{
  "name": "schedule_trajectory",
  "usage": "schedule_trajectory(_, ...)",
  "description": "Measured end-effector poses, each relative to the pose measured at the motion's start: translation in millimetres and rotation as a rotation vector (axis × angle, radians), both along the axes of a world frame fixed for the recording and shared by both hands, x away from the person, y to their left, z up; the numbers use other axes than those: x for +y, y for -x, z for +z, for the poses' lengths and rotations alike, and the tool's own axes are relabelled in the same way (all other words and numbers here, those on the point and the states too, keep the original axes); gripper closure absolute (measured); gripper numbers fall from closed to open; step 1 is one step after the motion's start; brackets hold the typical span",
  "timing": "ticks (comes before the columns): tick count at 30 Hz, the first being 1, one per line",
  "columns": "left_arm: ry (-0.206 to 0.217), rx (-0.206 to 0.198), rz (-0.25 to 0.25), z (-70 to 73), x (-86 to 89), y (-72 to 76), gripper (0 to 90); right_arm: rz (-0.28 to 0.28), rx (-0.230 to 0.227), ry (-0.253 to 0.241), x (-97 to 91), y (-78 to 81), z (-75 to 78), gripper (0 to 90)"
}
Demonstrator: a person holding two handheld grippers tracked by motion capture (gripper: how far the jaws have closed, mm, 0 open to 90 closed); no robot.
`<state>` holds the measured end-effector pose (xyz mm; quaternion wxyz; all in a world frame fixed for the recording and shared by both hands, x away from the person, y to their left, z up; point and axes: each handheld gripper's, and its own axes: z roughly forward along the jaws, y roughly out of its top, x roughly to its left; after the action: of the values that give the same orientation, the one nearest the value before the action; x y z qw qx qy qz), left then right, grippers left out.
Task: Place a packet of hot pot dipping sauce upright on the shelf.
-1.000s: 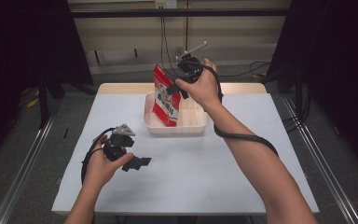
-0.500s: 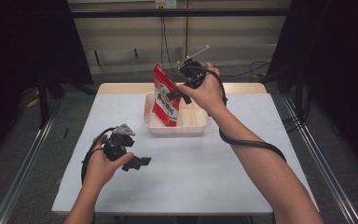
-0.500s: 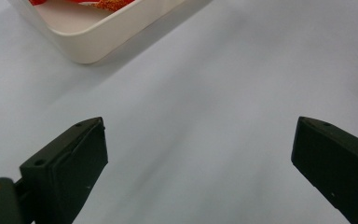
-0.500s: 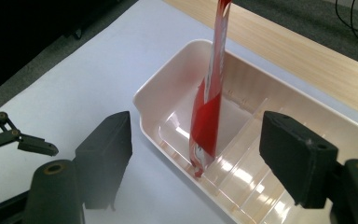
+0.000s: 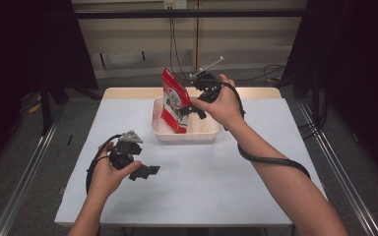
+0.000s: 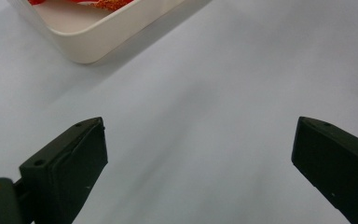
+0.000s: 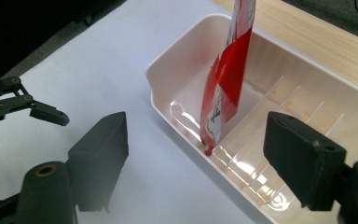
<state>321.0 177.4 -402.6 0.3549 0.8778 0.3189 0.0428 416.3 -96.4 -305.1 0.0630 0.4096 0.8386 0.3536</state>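
A red and white packet [image 5: 173, 101] stands upright in a cream tray [image 5: 204, 133], its lower edge lodged between the tray's ribs [image 7: 226, 79]. My right gripper [image 5: 193, 110] hovers just right of the packet. Its jaws have just been opening. In the right gripper view the right gripper [image 7: 198, 128] has its jaws spread wide on either side of the packet, neither pad touching it. My left gripper [image 5: 147, 172] is low over the white table near the front left. It is open with nothing between its jaws [image 6: 198, 154].
The white table top [image 5: 256, 167] ends in a wooden strip behind the tray. A corner of the tray [image 6: 107, 39] lies ahead of the left gripper. A black cable [image 5: 270, 160] loops under the right forearm. Dark curtains and metal rails flank the table.
The right gripper's jaws have spread off the packet and the hand has shifted slightly right and down. The packet stays standing in the tray. The left hand has not moved.
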Motion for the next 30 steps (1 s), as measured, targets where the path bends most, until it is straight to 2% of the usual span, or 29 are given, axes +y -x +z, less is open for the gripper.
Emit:
schedule_trajectory(13, 0.000, 0.004, 0.003, -0.6, -1.0, 0.4, 3.3, 0.025, 0.016, 0.001, -11.8, 15.0, -12.4, 21.1)
schedule_trajectory(22, -0.010, 0.003, 0.003, -0.6, -0.9, 0.6, 3.3, 0.057, 0.018, 0.015, -13.4, 26.1, -19.9, 20.3)
schedule_trajectory(23, 0.004, 0.004, 0.014, -1.6, -1.9, 1.2, 3.3, 0.059, 0.020, 0.018, -13.4, 27.4, -20.9, 20.1)
schedule_trajectory(30, -0.009, 0.003, 0.001, -1.9, -1.6, 0.3, 3.3, 0.081, 0.012, 0.026, -13.0, 34.3, -24.9, 20.0)
